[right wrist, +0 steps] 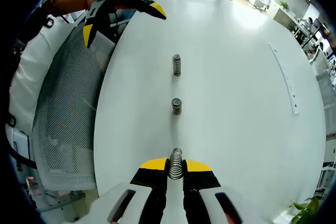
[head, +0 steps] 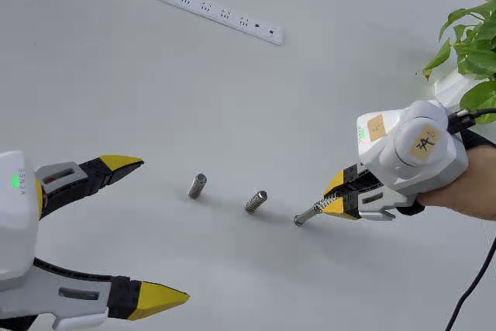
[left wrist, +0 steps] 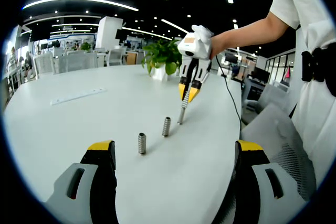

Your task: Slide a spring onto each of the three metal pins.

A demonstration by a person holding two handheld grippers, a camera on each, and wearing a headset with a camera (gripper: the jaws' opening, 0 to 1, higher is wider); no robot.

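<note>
Spring (head: 324,206) end hidden inside right hand-held gripper (head: 330,198)

Showing silver-grey ribbing on every spring (head: 256,201), against plain white table (head: 116,75). Wearing yellow tips, black-and-white bodies: left gripper (head: 163,229), right gripper (head: 329,201). Glowing green, probably indicator lights. Showing white power strip (head: 211,11), green plant (head: 473,44).

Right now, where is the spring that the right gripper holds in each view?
Head view: spring right of centre, in the right gripper.
Left gripper view: spring near centre, hanging from that gripper.
Right gripper view: spring bottom centre.
Shared landmark: power strip.
</note>
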